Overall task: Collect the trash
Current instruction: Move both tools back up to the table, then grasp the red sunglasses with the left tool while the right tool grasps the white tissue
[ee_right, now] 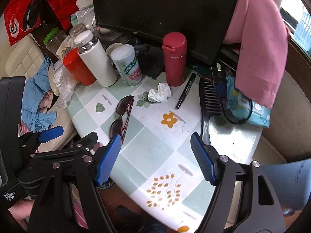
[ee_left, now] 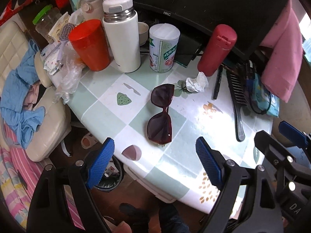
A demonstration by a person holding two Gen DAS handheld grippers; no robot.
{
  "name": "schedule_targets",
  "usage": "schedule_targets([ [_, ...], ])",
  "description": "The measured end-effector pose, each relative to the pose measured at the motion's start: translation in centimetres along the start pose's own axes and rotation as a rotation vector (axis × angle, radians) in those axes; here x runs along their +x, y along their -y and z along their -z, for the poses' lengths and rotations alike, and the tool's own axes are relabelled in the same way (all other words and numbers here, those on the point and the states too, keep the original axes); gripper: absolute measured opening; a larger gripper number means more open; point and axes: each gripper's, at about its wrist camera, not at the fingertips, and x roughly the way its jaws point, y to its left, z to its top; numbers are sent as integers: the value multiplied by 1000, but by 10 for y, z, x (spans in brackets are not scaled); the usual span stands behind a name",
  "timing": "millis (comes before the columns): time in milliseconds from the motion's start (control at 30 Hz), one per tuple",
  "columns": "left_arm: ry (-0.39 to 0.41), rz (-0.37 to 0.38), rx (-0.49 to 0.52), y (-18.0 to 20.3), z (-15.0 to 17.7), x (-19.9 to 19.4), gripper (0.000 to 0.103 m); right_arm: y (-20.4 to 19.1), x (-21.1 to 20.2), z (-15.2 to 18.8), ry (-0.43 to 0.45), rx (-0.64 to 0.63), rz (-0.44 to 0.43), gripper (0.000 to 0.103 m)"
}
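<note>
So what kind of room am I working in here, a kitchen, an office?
Most likely a lived-in bedroom or small home room, not a kitchen. A computer monitor stands on a small table crowded with flasks and a comb, and striped pink bedding lies just beside it.

I saw a white crumpled tissue, dark red sunglasses, and a tablecloth with mint-and-white checks.

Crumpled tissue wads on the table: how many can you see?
1. The crumpled tissue lies on the table, in front of the red flip-top bottle, between the sunglasses and the black marker. More may hide in the clutter behind the cups.
</note>
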Motion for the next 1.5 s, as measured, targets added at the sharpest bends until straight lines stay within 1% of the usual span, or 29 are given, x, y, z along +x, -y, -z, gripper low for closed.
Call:
schedule_targets([
  [233,-32,-14,-63,5,-12,33,83,15,38,-17,-37,-26,-20,74],
  [400,-36,-35,-109,6,-23,55,83,23,63,-32,-51,-58,-32,74],
  [600,-43,-66,-164,2,-35,80,83,28,94,-52,-63,-98,-43,74],
  [733,-57,-68,-197,-1,-38,97,83,29,111,-61,-71,-114,-46,74],
  [900,-73,-77,-211,0,-37,114,83,27,132,-70,-81,-138,-54,74],
  [1133,-89,-96,-233,-6,-34,129,83,24,155,-71,-103,-142,-65,74],
  [1500,-110,-93,-238,-18,-32,149,83,25,185,-76,-127,-129,-64,74],
])
